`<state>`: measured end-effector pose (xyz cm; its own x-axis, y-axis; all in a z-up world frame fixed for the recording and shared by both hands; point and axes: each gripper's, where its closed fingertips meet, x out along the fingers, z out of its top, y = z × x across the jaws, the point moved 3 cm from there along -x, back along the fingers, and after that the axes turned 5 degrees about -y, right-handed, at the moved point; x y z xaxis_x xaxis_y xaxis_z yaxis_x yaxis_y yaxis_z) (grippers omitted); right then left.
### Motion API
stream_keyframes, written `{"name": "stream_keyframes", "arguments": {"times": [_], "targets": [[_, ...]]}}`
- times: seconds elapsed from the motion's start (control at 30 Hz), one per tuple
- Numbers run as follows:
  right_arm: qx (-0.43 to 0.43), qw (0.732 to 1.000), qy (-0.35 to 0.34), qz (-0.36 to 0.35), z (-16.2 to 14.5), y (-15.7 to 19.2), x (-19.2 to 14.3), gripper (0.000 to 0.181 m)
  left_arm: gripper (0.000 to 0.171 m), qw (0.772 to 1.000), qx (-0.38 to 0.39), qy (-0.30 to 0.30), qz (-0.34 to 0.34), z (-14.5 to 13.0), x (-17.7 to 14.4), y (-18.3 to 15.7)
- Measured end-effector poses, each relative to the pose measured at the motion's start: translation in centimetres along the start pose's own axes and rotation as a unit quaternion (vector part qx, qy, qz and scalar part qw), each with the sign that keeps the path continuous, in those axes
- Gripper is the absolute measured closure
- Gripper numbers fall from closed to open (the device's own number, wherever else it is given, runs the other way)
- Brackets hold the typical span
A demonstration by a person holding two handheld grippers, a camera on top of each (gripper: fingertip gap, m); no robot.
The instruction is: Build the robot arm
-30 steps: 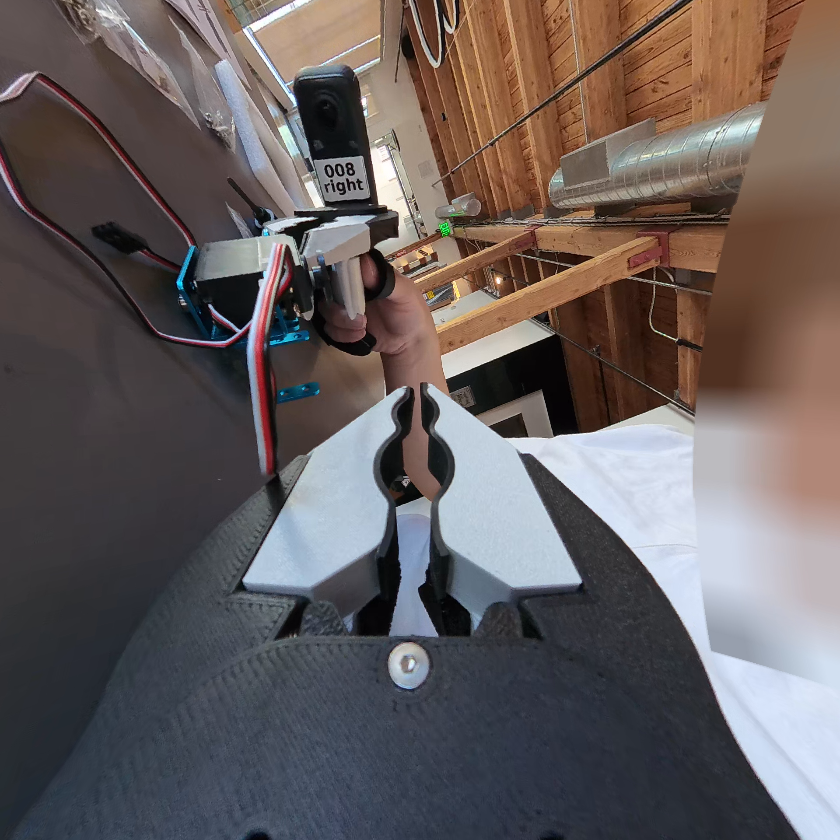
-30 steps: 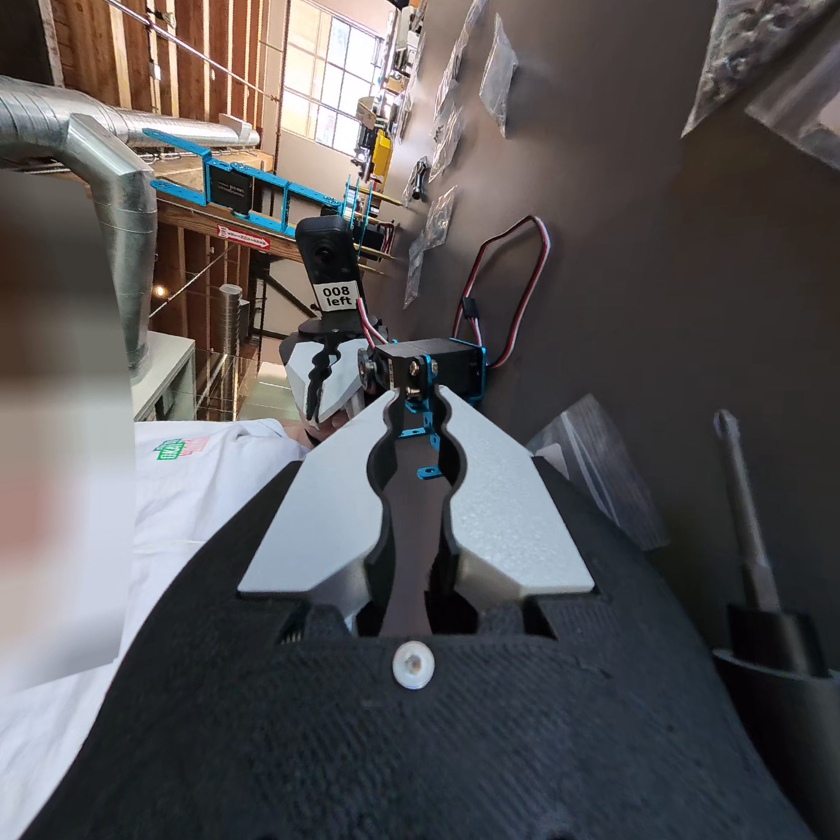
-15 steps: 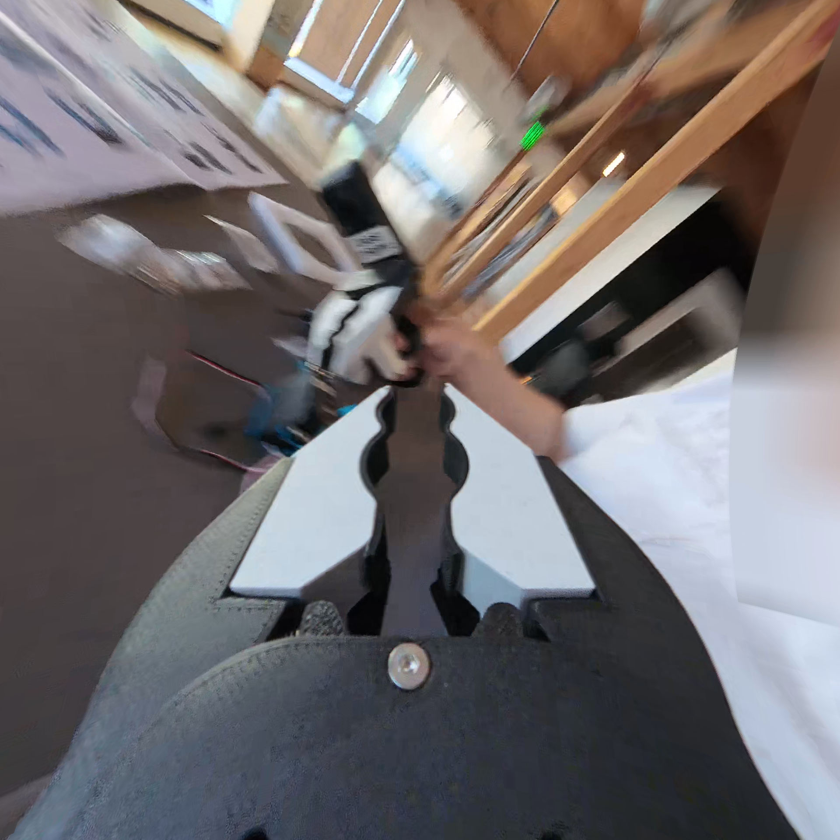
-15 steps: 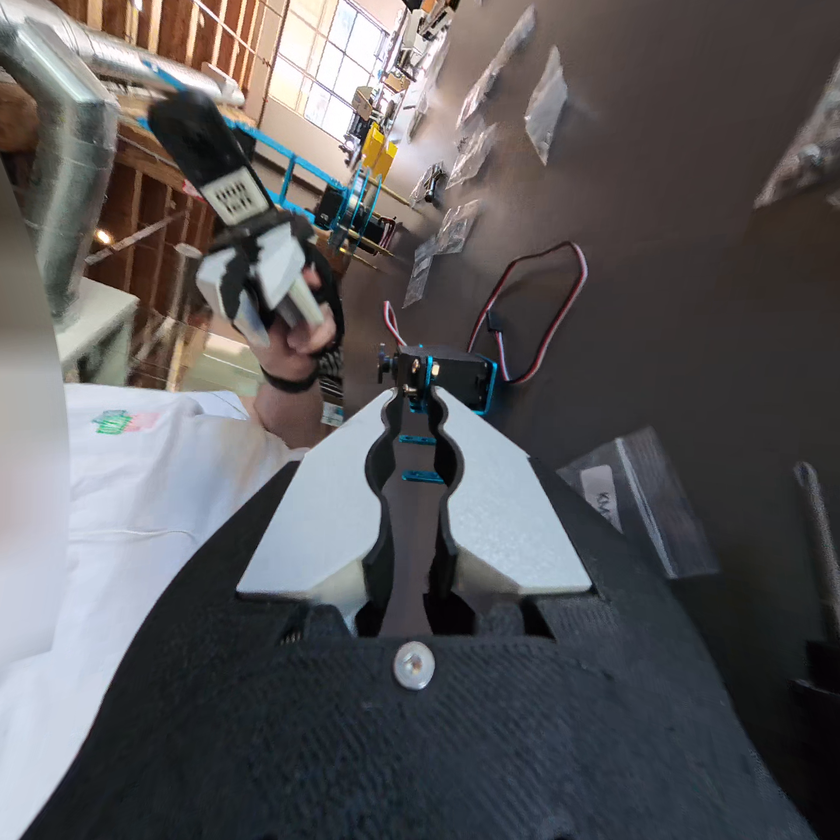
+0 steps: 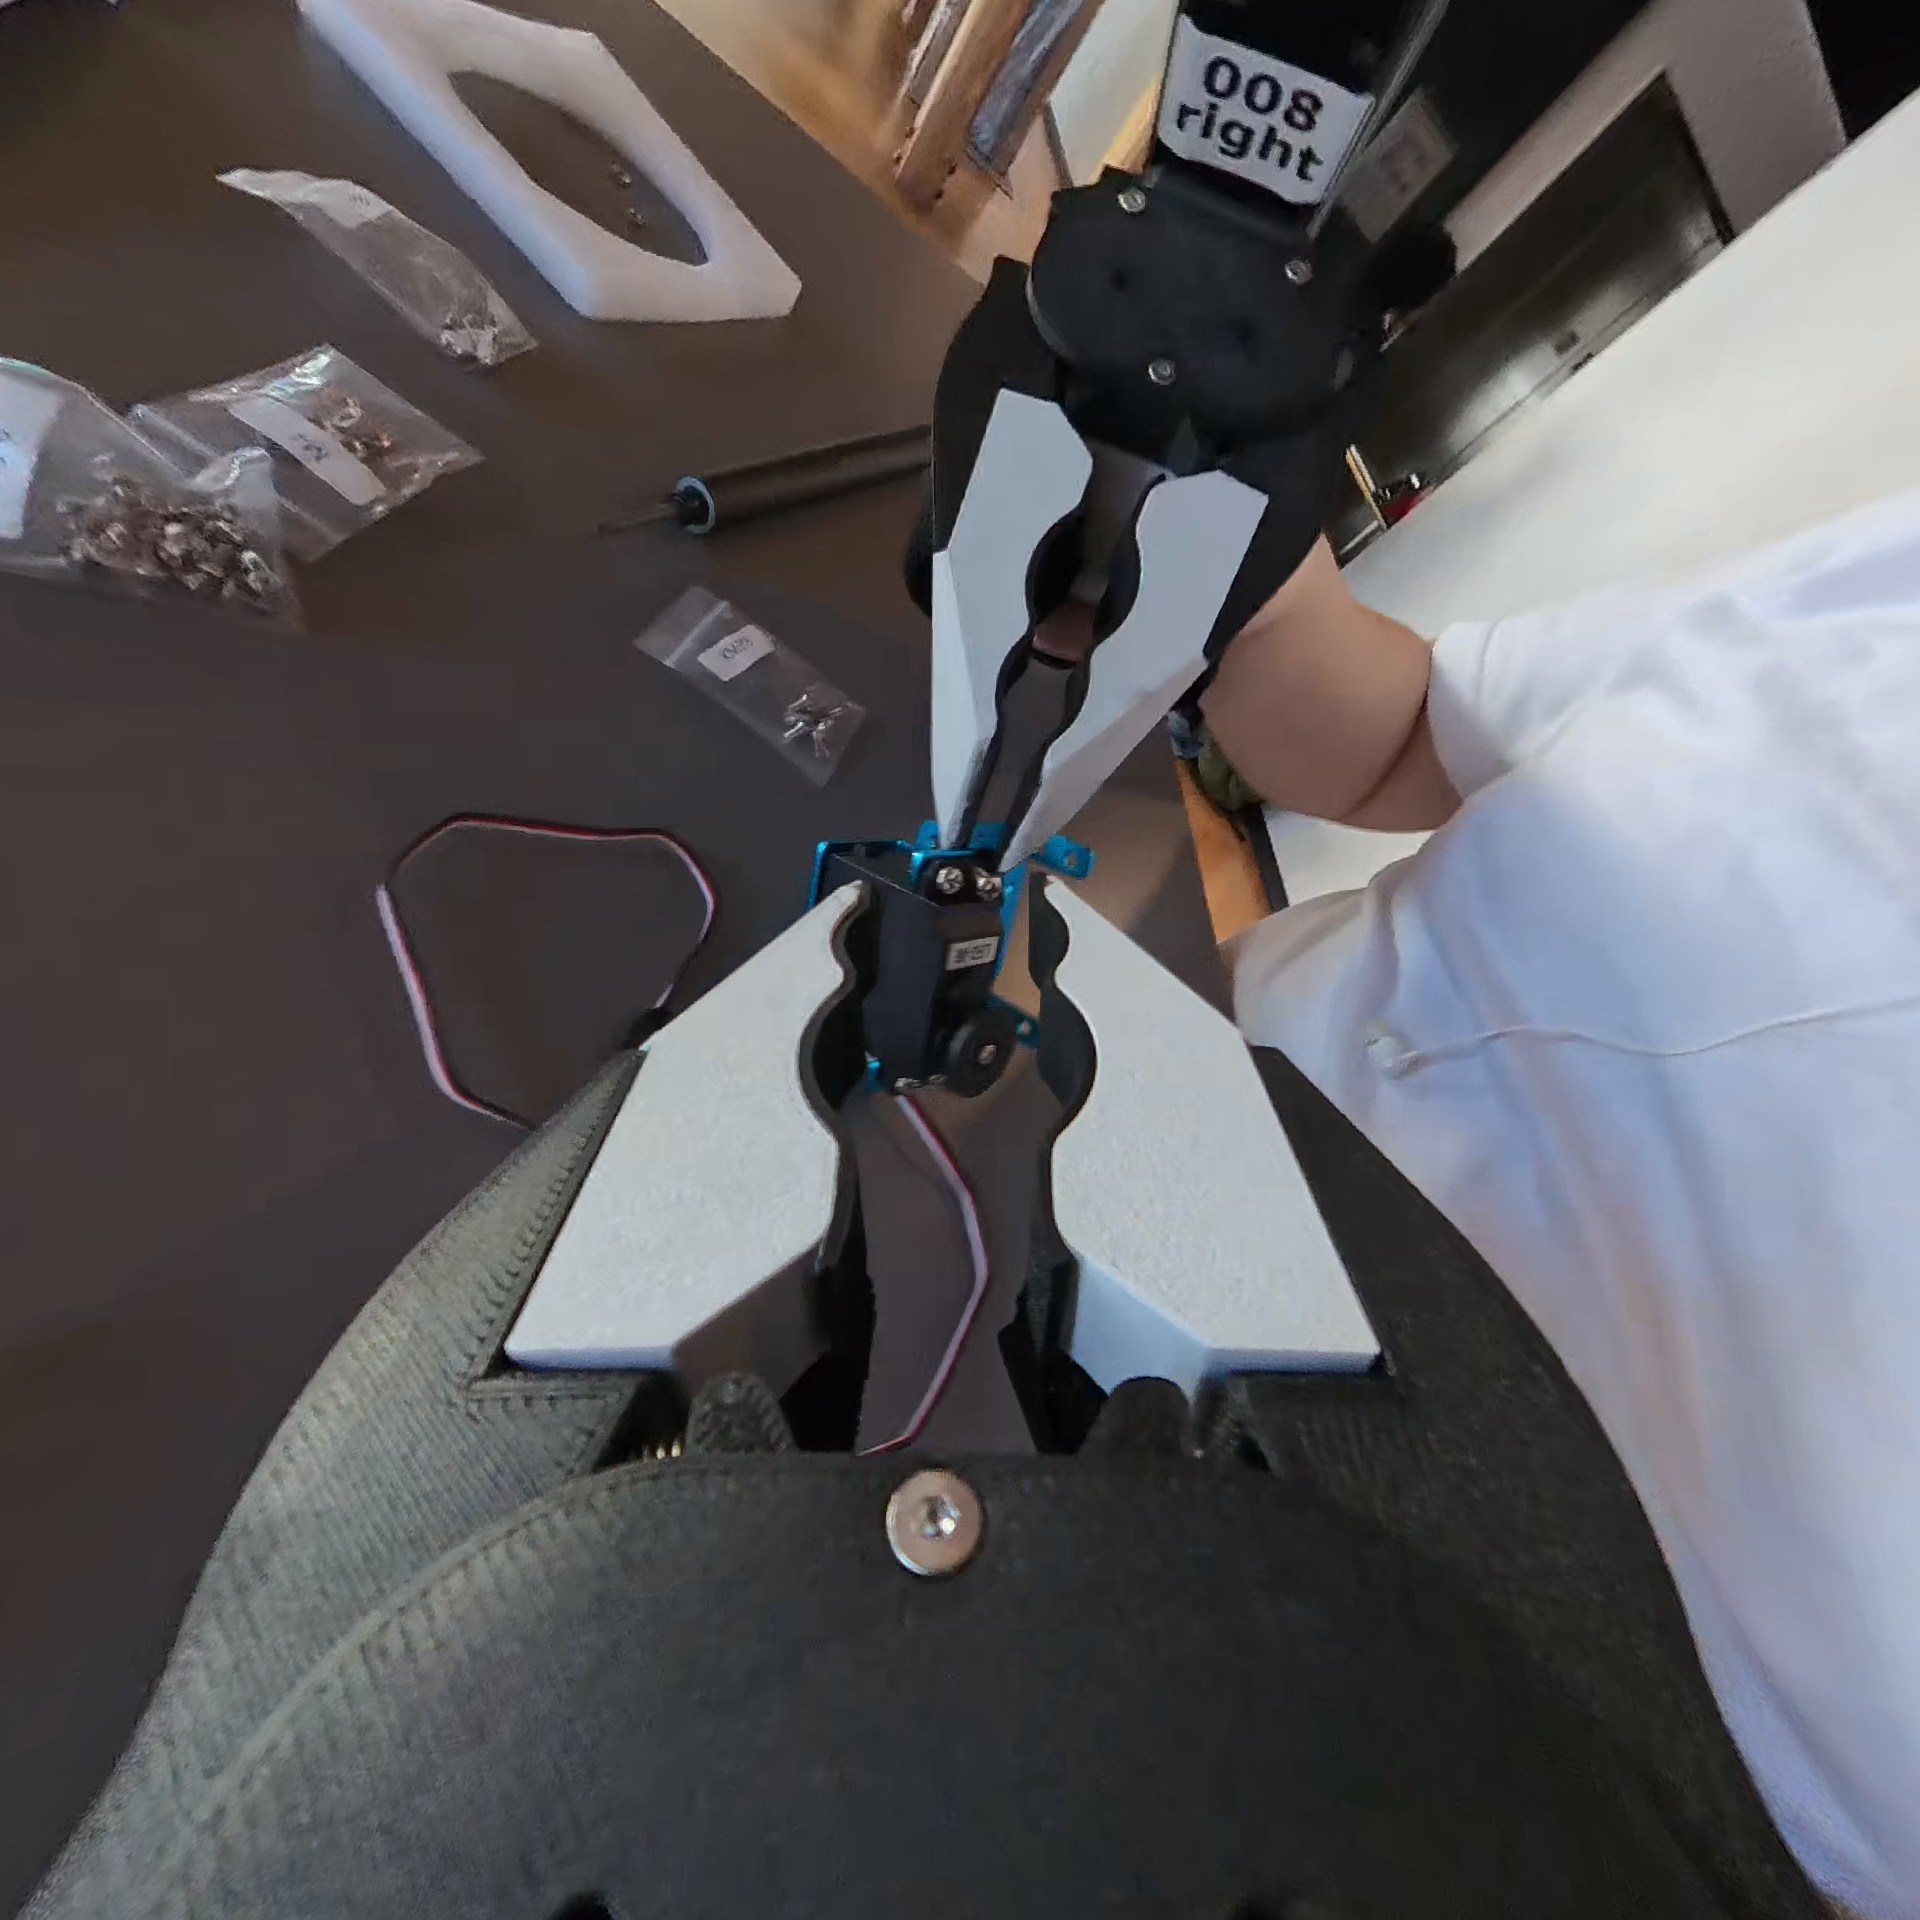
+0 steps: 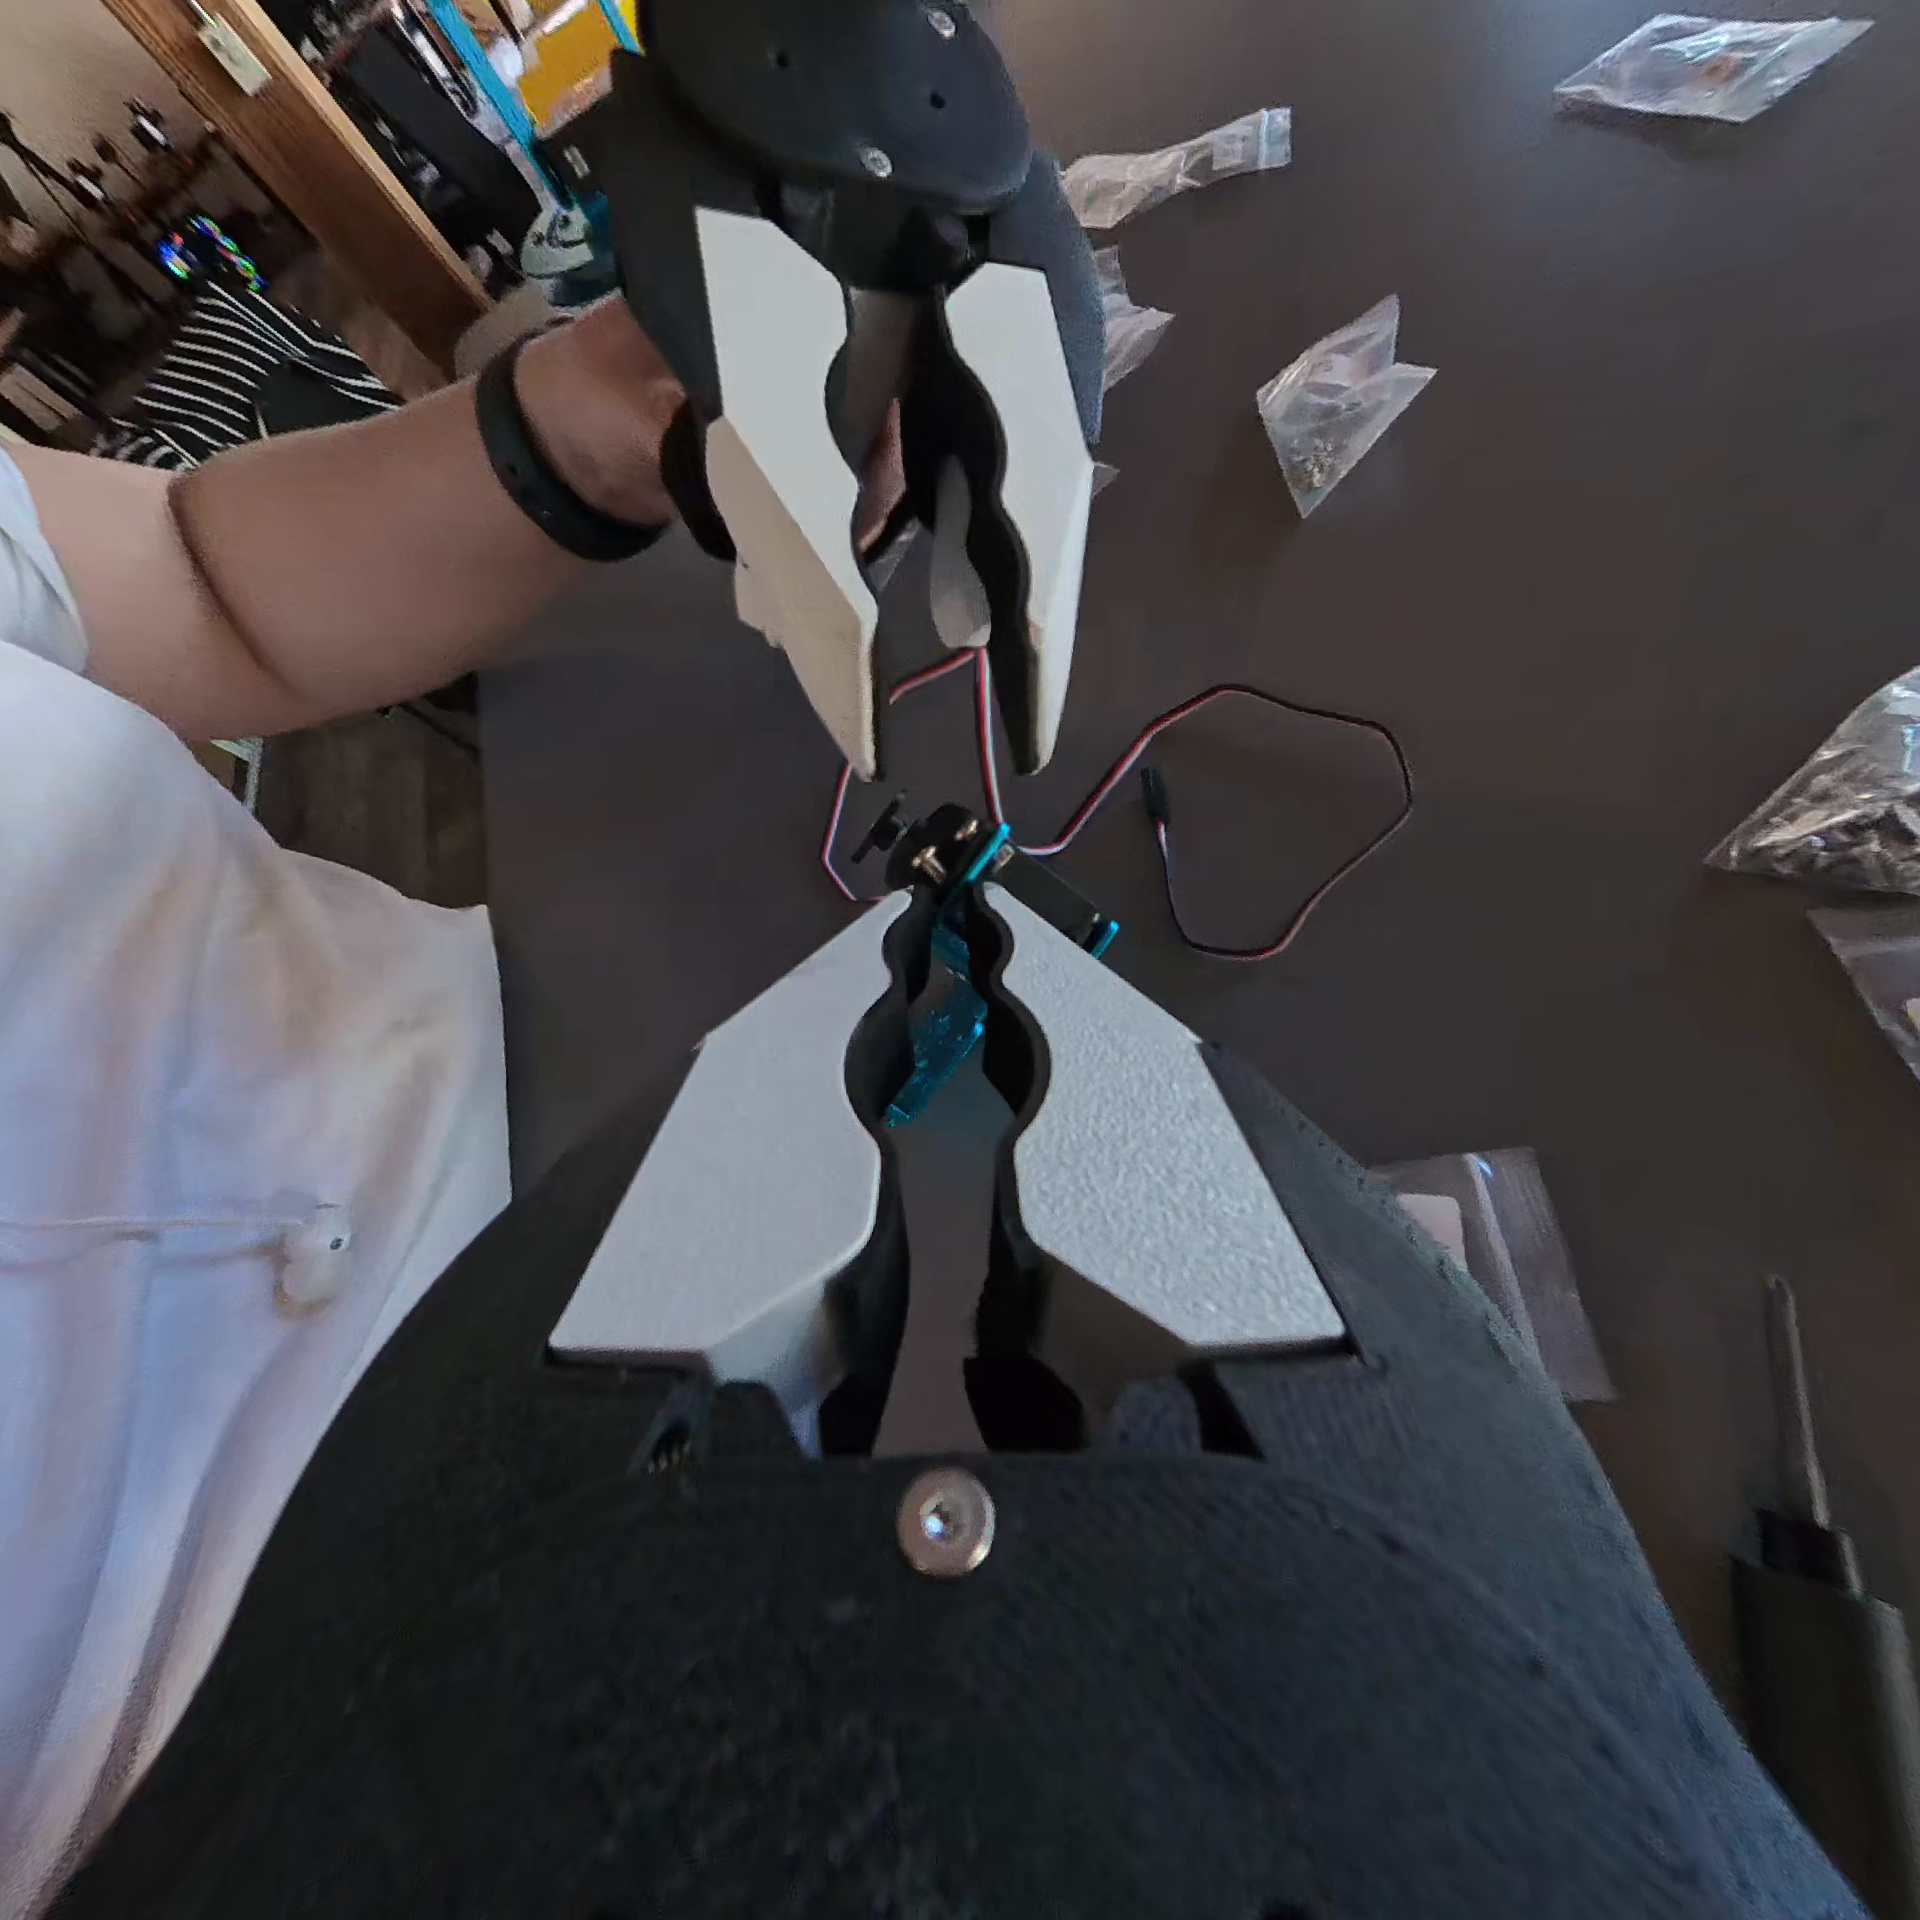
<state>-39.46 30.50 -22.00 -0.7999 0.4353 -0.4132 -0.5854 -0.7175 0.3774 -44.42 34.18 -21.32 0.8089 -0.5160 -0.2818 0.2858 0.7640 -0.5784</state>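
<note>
A black servo (image 5: 930, 987) in a blue metal bracket (image 6: 940, 1023) trails a red, white and black wire (image 6: 1299, 727) over the dark table (image 5: 208, 935). My right gripper (image 6: 951, 914) is shut on the blue bracket and holds the servo just above the table. It enters the left wrist view from the top (image 5: 982, 842), tips pinching the bracket. My left gripper (image 5: 951, 904) is open, its fingers either side of the servo body with the wire running back between them. In the right wrist view it (image 6: 940, 774) faces mine, tips apart just beyond the servo horn.
Clear bags of screws (image 5: 156, 499) (image 6: 1340, 405) lie around, a small one (image 5: 748, 675) close to the servo. A white foam frame (image 5: 582, 177) lies at the back, a screwdriver (image 5: 800, 483) (image 6: 1797, 1455) beside it. The person's white shirt (image 5: 1662, 1039) fills one side.
My left gripper swung down from pointing away to face the servo and opened around it. My right gripper kept hold of the bracket and tilted down toward the table.
</note>
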Motion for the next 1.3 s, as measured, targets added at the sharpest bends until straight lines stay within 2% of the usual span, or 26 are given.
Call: {"name": "stream_keyframes", "arguments": {"times": [0.13, 0.3, 0.4, 0.47, 0.53, 0.7, 0.9, 1.3], "targets": [[-0.025, 1.0, 0.007, -0.006, 0.2, 0.1, 0.2, 0.177, 0.141, 0.999, 0.015, 0.019, -0.039, -0.4, -0.3, -0.3], [-0.174, 0.984, 0.043, -0.018, 0.7, 0.9, 0.6, 0.179, 0.144, 0.996, 0.061, 0.039, -0.049, -1.1, 0.2, -1.1], [-0.238, 0.969, 0.058, -0.021, 0.5, 1.7, 1.2, 0.18, 0.154, 0.994, 0.086, 0.058, -0.029, -1.9, 0.5, -1.5], [-0.233, 0.971, 0.057, -0.013, 0.5, 2.1, 1.3, 0.18, 0.162, 0.993, 0.108, 0.056, -0.003, -2.2, 0.4, -1.6], [-0.221, 0.974, 0.05, -0.008, 0.4, 2.3, 1.1, 0.178, 0.16, 0.991, 0.124, 0.051, 0.016, -2.5, 0.4, -2.1], [-0.214, 0.976, 0.018, 0.017, 0.3, 3.2, 0.4, 0.16, 0.148, 0.988, 0.14, 0.026, 0.059, -3.0, 0.2, -2.5], [-0.237, 0.971, 0.024, -0.015, 0.5, 2.6, 1.0, 0.145, 0.151, 0.985, 0.151, 0.003, 0.088, -3.1, 0.1, -2.3], [-0.257, 0.962, 0.096, -0.001, 0.8, 1.9, 2.3, 0.149, 0.158, 0.983, 0.159, -0.012, 0.093, -3.4, -0.2, -2.0]]}}
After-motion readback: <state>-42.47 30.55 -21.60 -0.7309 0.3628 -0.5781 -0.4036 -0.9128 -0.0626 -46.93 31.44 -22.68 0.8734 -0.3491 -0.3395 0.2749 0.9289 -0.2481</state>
